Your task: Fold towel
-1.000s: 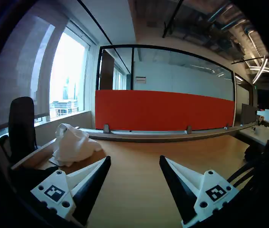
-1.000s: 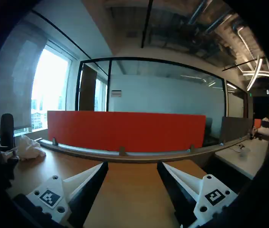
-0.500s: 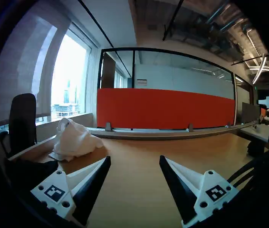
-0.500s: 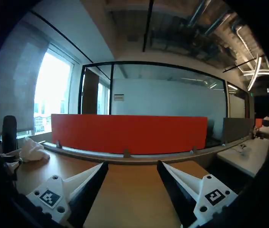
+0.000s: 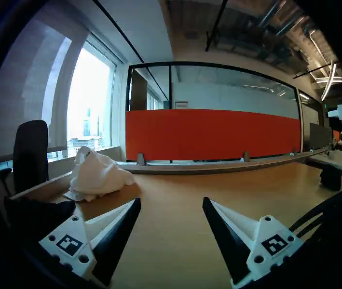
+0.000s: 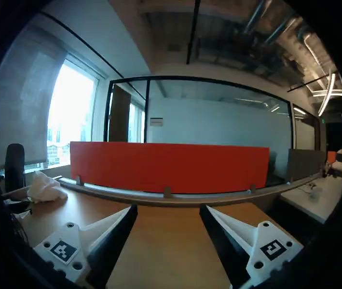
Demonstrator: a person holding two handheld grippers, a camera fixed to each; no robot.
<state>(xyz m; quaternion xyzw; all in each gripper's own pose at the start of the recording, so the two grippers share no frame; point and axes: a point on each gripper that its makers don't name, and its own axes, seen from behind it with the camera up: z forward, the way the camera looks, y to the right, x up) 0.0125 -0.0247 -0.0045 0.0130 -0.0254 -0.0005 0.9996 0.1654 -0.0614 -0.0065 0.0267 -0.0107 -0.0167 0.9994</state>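
Note:
A crumpled white towel (image 5: 96, 176) lies in a heap at the left end of the wooden desk (image 5: 180, 202). My left gripper (image 5: 171, 209) stands open low over the desk, to the right of the towel and apart from it, nothing between its fingers. From the right gripper view the towel (image 6: 45, 189) is small and far off at the left. My right gripper (image 6: 168, 214) is also open and holds nothing, over bare desk (image 6: 166, 245).
An orange divider panel (image 5: 214, 135) runs along the desk's far edge. A black office chair (image 5: 28, 156) stands at the left by the window. A dark object (image 5: 331, 178) sits on the desk at the far right. Another desk (image 6: 315, 197) lies to the right.
Both views have swung slightly, so the towel and the orange panel have drifted a little right in each view. Both grippers have stayed open.

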